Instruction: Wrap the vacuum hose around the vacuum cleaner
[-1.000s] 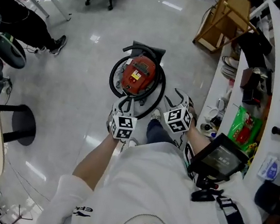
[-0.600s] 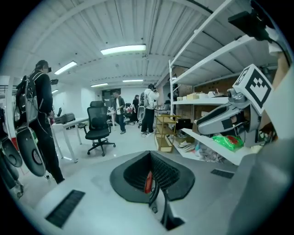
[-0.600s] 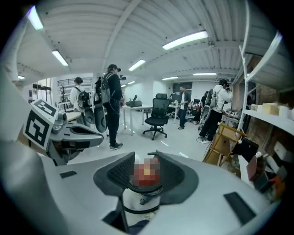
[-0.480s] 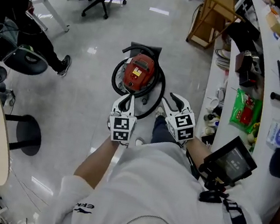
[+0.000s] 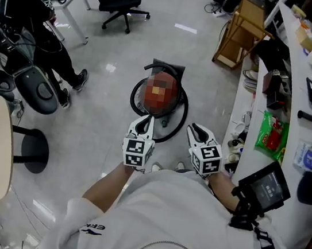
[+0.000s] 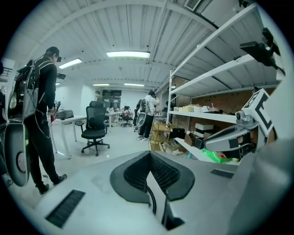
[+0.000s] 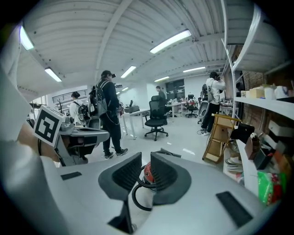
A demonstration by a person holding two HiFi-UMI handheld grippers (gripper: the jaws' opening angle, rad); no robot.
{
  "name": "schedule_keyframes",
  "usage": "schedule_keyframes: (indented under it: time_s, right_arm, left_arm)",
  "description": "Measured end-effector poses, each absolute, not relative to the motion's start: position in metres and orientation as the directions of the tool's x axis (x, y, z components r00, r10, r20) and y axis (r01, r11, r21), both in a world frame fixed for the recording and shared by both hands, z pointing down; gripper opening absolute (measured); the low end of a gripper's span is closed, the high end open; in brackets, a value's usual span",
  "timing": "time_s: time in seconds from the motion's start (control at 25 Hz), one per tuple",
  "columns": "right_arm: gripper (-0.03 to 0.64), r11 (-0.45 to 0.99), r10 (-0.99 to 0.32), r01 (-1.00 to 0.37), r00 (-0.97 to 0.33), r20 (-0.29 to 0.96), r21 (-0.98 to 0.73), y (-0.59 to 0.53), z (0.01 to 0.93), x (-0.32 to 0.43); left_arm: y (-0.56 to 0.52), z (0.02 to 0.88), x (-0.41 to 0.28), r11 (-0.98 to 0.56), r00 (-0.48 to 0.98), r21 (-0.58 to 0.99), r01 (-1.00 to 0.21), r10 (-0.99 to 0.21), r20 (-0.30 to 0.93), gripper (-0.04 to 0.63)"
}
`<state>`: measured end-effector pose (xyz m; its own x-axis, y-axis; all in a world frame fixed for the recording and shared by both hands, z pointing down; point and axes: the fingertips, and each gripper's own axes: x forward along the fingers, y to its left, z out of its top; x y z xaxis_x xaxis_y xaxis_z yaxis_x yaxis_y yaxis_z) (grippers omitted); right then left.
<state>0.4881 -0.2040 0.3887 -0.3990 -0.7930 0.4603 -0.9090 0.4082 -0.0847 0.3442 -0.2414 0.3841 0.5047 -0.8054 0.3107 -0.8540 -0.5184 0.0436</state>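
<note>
Vacuum cleaner (image 5: 161,96) between open floor (image 5: 103,107), counter (image 5: 294,112)

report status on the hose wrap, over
Left gripper shut, empty. Right gripper: fingers just closing, gap left, nothing between them. Hose looped round the vacuum cleaner, both grippers off it. Nothing in the way.

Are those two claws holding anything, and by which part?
Nothing. The left gripper is shut and empty. The right gripper has just been closing, with nothing between its fingers. The vacuum cleaner sits untouched below.

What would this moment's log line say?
left claw: shut, empty | right claw: just been closing, empty | hose: coiled round vacuum cleaner
</note>
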Motion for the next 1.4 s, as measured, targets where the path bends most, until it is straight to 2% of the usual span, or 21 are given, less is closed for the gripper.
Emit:
schedule_keyframes:
  time_s: [0.4,1.4]
  right_arm:
    - [0.005,0.336,-0.814,-0.929,-0.369,0.449,-0.154,-0.180,0.380,0.530]
    - [0.003,0.350,-0.807,-0.921,-0.390,0.443,-0.173,-0.172,0.388,0.541]
  left_arm:
    - [-0.218,0.364,0.373,-0.531,0.529,0.075,-0.844,-0.802,0.278,0.003]
    - [-0.206,0.377,0.392,-0.516,0.515,0.085,-0.852,-0.800,0.309,0.003]
